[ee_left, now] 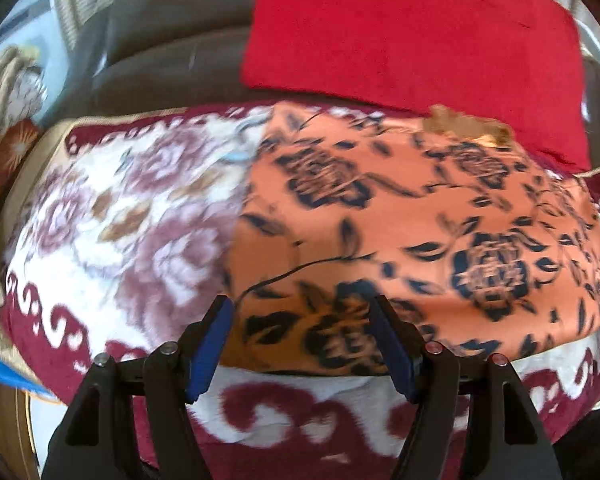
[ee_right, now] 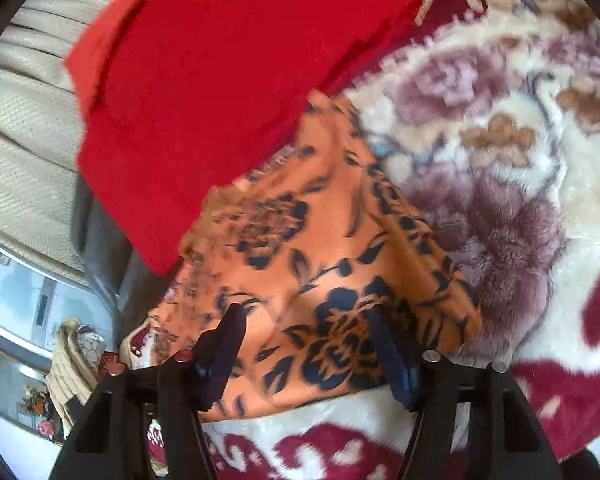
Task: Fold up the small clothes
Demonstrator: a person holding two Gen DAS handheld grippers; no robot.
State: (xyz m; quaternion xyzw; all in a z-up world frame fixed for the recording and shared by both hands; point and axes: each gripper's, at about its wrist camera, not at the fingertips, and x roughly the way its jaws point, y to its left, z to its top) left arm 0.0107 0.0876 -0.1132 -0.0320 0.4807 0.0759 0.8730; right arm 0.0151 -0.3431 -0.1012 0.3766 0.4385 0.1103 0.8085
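An orange garment with a dark floral print lies spread flat on a plush flowered blanket; it also shows in the right wrist view. My left gripper is open, its blue-padded fingers standing just over the garment's near left corner. My right gripper is open above the garment's near edge, with nothing between the fingers. A red cloth lies beyond the garment and overlaps its far edge; the right wrist view shows it too.
The blanket has a dark red border with white scrolls. A dark sofa back stands behind it. A cream textured fabric lies to the left in the right wrist view. A window and ornaments are at the far left.
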